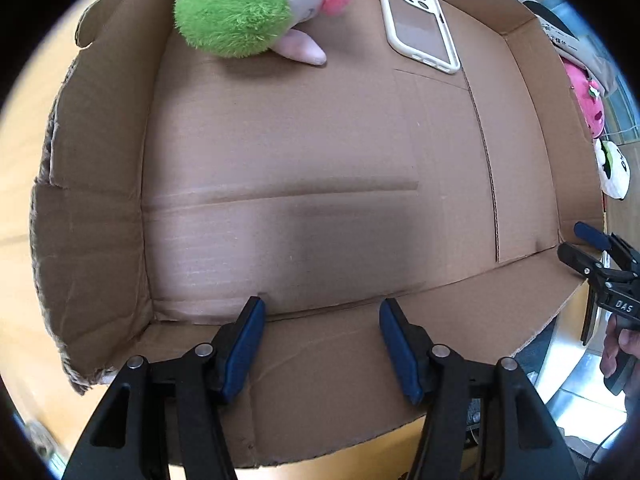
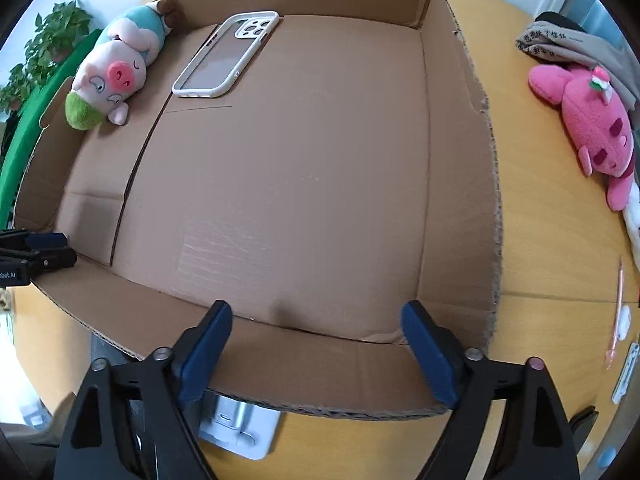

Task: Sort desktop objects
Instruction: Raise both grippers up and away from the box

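Note:
A shallow cardboard box (image 1: 280,220) (image 2: 280,200) lies on a wooden table. Inside it at the far end lie a pig plush with green hair (image 1: 248,8) (image 2: 112,76) and a white-rimmed phone case (image 1: 420,24) (image 2: 228,56). My left gripper (image 1: 322,308) is open and empty above the box's near wall. My right gripper (image 2: 316,312) is open and empty over the near wall too; it also shows at the right edge of the left wrist view (image 1: 592,248). A pink plush (image 2: 592,128) (image 1: 588,100) lies on the table outside the box, to the right.
A folded beige cloth with printing (image 2: 568,44) lies behind the pink plush. A white plush (image 1: 612,172) sits near it. A pink pen (image 2: 618,304) and small white items lie at the table's right edge. A potted plant (image 2: 44,48) stands far left. A metal piece (image 2: 240,424) lies below the table edge.

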`<state>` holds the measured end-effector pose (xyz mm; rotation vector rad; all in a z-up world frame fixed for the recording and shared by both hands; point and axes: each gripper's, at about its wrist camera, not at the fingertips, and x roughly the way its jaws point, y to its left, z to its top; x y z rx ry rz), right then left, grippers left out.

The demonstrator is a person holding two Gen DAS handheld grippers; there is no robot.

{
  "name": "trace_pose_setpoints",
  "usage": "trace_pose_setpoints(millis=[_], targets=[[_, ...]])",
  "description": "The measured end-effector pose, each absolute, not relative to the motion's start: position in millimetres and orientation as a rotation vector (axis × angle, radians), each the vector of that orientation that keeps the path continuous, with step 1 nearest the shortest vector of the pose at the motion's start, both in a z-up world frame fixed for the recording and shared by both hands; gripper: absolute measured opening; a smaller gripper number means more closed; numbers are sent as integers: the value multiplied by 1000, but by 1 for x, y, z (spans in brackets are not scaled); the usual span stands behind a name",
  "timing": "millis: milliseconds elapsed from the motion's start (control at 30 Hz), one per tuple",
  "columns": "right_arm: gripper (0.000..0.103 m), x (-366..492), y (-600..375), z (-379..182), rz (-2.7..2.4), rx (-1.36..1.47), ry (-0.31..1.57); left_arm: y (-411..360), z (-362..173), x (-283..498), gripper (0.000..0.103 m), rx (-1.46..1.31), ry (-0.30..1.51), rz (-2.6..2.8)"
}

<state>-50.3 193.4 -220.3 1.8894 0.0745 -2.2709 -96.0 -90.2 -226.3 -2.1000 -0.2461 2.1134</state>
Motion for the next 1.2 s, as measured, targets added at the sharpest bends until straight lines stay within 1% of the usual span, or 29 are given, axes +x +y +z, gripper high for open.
trace_pose_setpoints(millis=[67,100,167,233,267,300,333,367,433,467,567,600,633,667,700,733,800,833,867,900,933,967,1000,1033,1100,1200], targets=[[91,-42,201,-215,-2262,1901,-4,-91,-212,-92,58,-2093,-213,2178],[91,-39,202,-210,-2272,1920,-6,-92,-200,-91,58,-2070,-191,2230],[91,-41,202,-188,-2341,1894,-7,-90,-161,-87,59,-1960,-131,2377],[93,-33,198,-151,-2421,1776,-48,-85,-117,-82,60,-1826,-100,2507],[94,-30,194,-133,-2449,1718,-50,-85,-94,-78,64,-1755,-102,2567],[97,-24,189,-113,-2477,1650,-44,-82,-74,-74,74,-1687,-108,2622],[100,-19,184,-95,-2503,1581,-33,-78,-51,-69,82,-1604,-114,2685],[101,-16,174,-79,-2527,1518,-18,-85,-35,-74,82,-1553,-117,2719],[103,3,160,-44,-2581,1399,18,-74,-4,-64,82,-1455,-127,2776],[103,9,153,-34,-2599,1359,36,-87,6,-61,82,-1440,-128,2781],[101,15,145,-12,-2636,1305,44,-69,22,-38,82,-1406,-118,2785],[93,17,147,-6,-2638,1287,19,-65,26,-31,79,-1366,-128,2794],[77,23,149,-2,-2637,1268,-2,-63,32,-22,61,-1298,-146,2803],[62,28,152,2,-2636,1256,-11,-65,39,-12,37,-1249,-158,2797],[21,31,154,5,-2634,1256,-14,-64,43,-9,6,-1259,-158,2783],[3,36,158,6,-2629,1257,-24,-61,42,-8,7,-1280,-162,2771],[3,44,164,12,-2633,1255,-38,-55,40,-3,8,-1299,-164,2765],[4,47,167,12,-2622,1263,-49,-52,40,-1,14,-1316,-165,2763],[7,48,168,11,-2607,1274,-60,-48,40,0,21,-1340,-177,2752],[38,50,170,10,-2601,1284,-61,-45,40,3,40,-1343,-190,2746],[86,53,171,9,-2613,1289,-44,-41,44,7,59,-1336,-198,2745],[100,56,172,9,-2637,1275,-34,-37,46,11,67,-1313,-194,2752],[102,61,175,11,-2662,1239,-27,-31,48,14,74,-1284,-172,2769],[102,65,177,13,-2669,1219,-22,-26,50,17,76,-1266,-150,2781],[102,66,182,12,-2656,1229,-16,-15,50,20,77,-1267,-117,2785],[102,66,189,7,-2638,1249,-27,-6,47,23,77,-1290,-129,2775]])
